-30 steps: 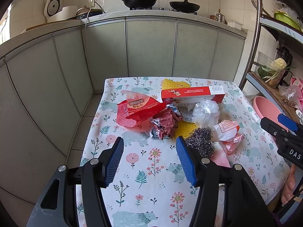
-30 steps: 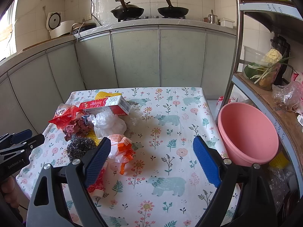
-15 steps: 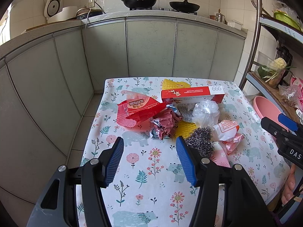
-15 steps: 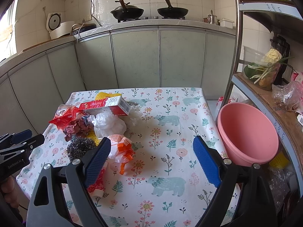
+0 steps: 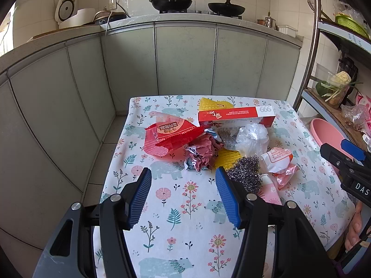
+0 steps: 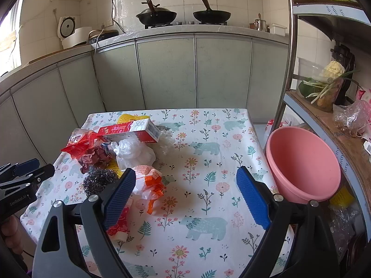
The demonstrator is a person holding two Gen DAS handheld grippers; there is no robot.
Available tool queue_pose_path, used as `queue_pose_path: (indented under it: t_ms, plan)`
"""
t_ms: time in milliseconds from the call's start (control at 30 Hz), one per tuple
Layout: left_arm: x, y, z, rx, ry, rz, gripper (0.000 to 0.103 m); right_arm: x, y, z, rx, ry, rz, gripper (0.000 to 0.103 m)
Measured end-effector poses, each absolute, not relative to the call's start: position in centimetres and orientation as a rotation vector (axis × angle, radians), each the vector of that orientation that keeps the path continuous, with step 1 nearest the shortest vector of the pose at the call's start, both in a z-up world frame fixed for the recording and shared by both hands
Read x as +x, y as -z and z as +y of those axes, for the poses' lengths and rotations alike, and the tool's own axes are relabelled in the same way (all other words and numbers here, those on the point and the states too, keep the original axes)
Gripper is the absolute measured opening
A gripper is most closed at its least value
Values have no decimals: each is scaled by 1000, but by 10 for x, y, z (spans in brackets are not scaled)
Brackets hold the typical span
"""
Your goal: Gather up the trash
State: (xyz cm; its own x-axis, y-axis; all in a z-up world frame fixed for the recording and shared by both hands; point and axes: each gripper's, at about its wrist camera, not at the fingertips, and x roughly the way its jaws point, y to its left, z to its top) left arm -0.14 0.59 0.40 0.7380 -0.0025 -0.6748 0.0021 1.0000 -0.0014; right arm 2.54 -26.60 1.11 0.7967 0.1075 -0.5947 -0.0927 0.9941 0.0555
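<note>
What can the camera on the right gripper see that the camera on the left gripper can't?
Only the right wrist view shows the whole pink bowl beside the table, its inside bare, and the left gripper at its edge. Only the left wrist view shows the red snack wrapper flat and readable, and the right gripper. Both show the steel wool, the red box and the floral tablecloth; each camera's own gripper is open.

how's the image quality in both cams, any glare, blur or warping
Left wrist view: strong fisheye bowing of the cabinet fronts, dark vignette corners, trash pile sharp, soft daylight with faint shadows. Right wrist view: same bowing, window blown out at the left edge, the pink basin evenly lit, no motion blur.
</note>
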Motion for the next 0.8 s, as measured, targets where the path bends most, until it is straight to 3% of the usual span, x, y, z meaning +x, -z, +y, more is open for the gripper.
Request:
queue_pose_path:
  t_ms: [667,800]
  plan:
    - [-4,-8,7,2,4,738,57,22,-13,-268,26,-119,624,89]
    - [-6,-11,5,5,6,735,57,22,-13,-268,27,-132,626,85]
